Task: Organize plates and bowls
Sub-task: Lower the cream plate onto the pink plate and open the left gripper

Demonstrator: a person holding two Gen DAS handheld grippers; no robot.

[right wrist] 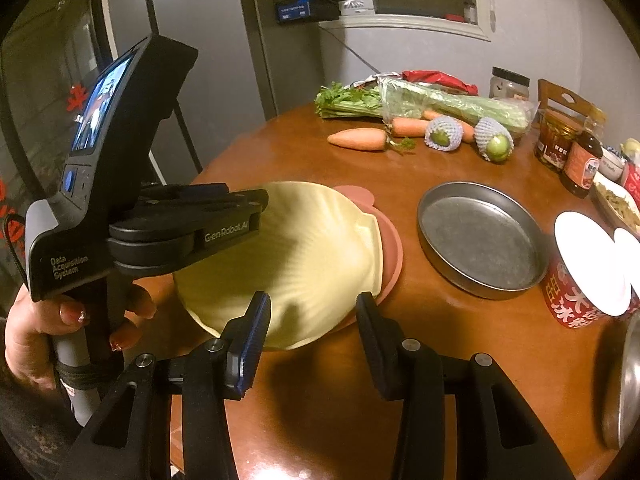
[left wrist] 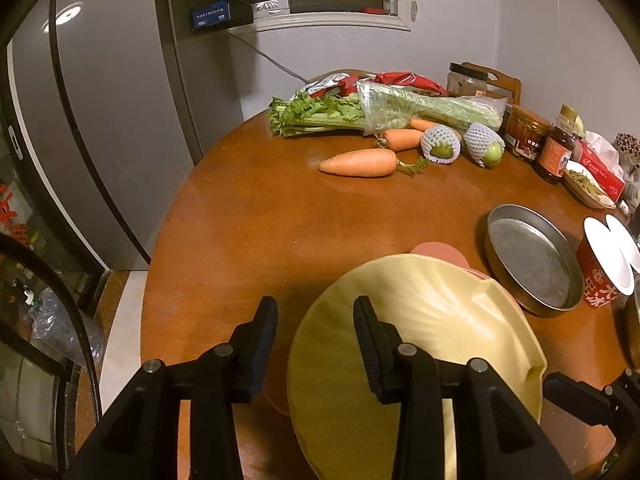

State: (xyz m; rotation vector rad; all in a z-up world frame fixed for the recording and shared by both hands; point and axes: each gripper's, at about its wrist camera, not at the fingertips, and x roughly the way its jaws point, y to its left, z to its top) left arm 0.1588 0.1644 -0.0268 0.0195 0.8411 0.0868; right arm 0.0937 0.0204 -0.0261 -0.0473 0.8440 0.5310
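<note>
Yellow shell-shaped plate (right wrist: 304, 256) sits on pink plate (right wrist: 390, 256) near tabletop (right wrist: 360, 172) front edge. Left gripper (left wrist: 316, 312) jaws parted astride its rim, no grip; right gripper (right wrist: 312, 308) jaws parted, empty. Metal pan (right wrist: 480, 236) beside, empty.

Pale yellow shell-shaped plate (right wrist: 304, 256), ribbed like fan, lay on pink plate (right wrist: 390, 258) near front edge of my worktop (right wrist: 360, 168), tilted slightly, its near rim overhanging pink one. Pink plate mostly covered; only rounded tab and right rim showed. Round grey metal pan (right wrist: 482, 236), shallow, upright, empty, sat just right of stack, apart from it. Rim of another metal dish (right wrist: 620, 392) showed at far right edge.
</note>
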